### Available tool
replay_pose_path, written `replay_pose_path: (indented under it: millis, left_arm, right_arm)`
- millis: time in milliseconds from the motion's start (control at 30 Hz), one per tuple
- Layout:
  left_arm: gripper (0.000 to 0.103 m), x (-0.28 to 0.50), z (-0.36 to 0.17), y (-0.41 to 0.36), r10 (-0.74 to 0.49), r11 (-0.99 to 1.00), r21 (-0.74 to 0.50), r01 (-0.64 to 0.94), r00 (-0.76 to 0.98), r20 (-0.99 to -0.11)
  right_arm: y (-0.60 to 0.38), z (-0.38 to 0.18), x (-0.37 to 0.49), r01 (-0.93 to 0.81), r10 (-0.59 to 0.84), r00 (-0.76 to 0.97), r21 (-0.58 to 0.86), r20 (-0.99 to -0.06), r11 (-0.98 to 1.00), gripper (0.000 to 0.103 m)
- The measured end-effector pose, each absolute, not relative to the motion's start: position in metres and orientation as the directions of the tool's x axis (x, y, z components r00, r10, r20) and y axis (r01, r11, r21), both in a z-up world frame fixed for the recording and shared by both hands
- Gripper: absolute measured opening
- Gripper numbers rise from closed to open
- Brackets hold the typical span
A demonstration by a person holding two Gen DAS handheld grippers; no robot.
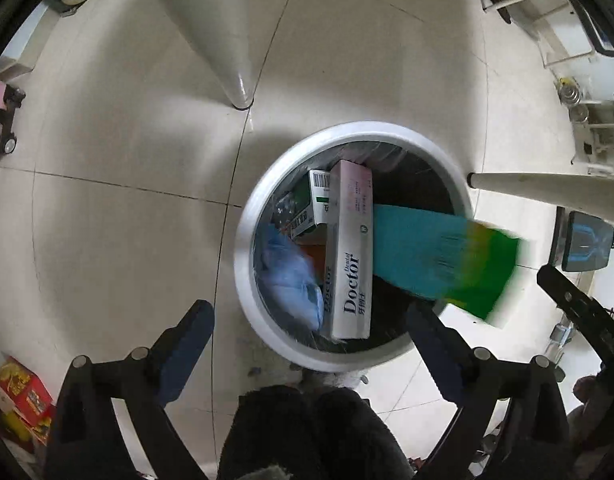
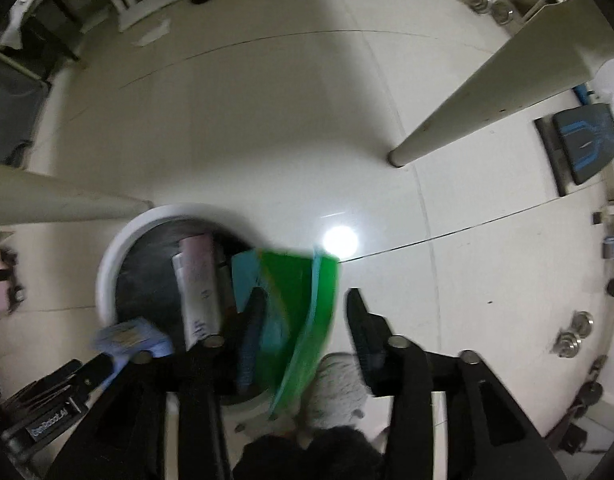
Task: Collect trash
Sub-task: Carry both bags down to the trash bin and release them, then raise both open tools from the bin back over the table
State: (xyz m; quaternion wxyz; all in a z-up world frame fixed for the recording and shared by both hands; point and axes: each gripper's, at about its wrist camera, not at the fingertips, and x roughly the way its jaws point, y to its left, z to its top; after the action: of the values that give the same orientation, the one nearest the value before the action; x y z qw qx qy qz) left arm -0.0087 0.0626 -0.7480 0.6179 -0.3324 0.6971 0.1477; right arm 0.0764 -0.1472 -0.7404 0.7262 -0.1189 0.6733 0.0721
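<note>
both claws gape empty, left claw (image 1: pixel 311 340) and right claw (image 2: pixel 303 336), over the round white bin (image 1: pixel 247 240); the blurred teal-and-green packet (image 1: pixel 447 256) straddles its rim and could tip onto the floor.

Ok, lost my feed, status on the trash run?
Both grippers open. Green-teal packet blurred, over bin rim, beside toothpaste box. Nothing blocking.

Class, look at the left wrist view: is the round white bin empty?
No: the bin already holds a long white "Doctor" toothpaste box, a smaller barcoded box and crumpled blue material.
</note>
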Motion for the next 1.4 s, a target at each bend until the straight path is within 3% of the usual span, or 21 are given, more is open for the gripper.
replay_pose_path:
  millis: [33, 100, 167, 233, 667, 1400]
  left_arm:
    - [0.098, -0.011, -0.741, 0.062, -0.278, 0.737, -0.202, -0.645, -0.017, -0.960]
    - [0.098, -0.015, -0.726, 0.062, -0.253, 0.750, -0.191, -0.633, -0.008, -0.968]
    - [0.098, -0.018, -0.709, 0.064, -0.230, 0.763, -0.177, -0.622, -0.004, -0.973]
    - [0.098, -0.022, -0.688, 0.063, -0.210, 0.770, -0.171, -0.615, 0.008, -0.978]
    - [0.098, -0.048, -0.565, 0.042, -0.110, 0.800, -0.141, -0.583, 0.090, -0.990]
    - [0.099, -0.081, -0.351, 0.024, -0.035, 0.838, -0.117, -0.534, 0.160, -0.986]
  right_arm:
    - [-0.148, -0.734, 0.074, -0.266, -0.030, 0.072, -0.048, -0.997, 0.963, 0.071]
    - [-0.150, -0.720, 0.069, -0.276, 0.021, 0.051, 0.007, -0.998, 0.961, 0.076]
    - [-0.152, -0.705, 0.065, -0.300, 0.032, 0.053, 0.014, -0.998, 0.954, 0.093]
    - [-0.153, -0.692, 0.057, -0.336, 0.045, 0.049, 0.026, -0.998, 0.941, 0.102]
    - [-0.154, -0.603, 0.015, -0.474, 0.027, 0.069, -0.009, -0.997, 0.881, 0.102]
    - [-0.177, -0.331, -0.043, -0.501, 0.110, 0.126, 0.033, -0.986, 0.865, 0.102]
